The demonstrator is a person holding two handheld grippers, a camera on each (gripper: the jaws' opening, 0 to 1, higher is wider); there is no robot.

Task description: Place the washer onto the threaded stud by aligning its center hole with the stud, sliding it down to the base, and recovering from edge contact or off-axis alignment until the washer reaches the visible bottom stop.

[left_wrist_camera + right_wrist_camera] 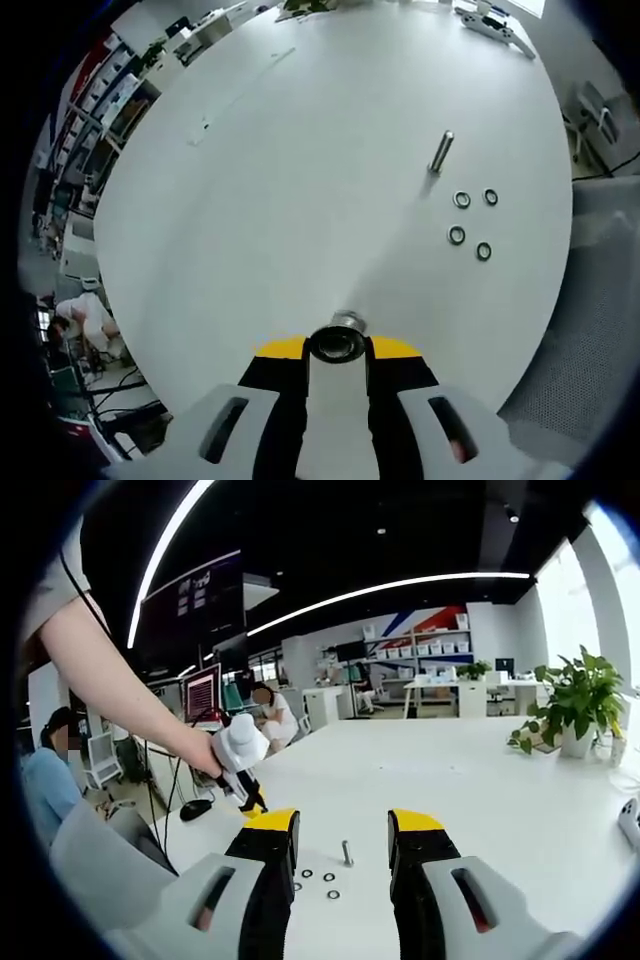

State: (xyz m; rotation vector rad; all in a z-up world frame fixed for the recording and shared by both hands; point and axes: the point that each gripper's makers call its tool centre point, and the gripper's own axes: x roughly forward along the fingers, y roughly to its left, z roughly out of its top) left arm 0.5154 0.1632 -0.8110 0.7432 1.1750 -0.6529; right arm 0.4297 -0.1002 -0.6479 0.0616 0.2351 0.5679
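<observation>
Right gripper view: the right gripper [343,852] is held low over the white table [520,790], jaws spread wide and empty, so that the stud [347,853] and the washers [329,877] are framed between them, presumably for a pick. Four small dark rings are seen lying flat just beside the upright, silvery stud, none yet on it. To the left, the left gripper [240,755] is held in a hand above the table edge. In the left gripper view its jaws meet around a round metal part [340,342]; whether this is gripped cannot be told.
</observation>
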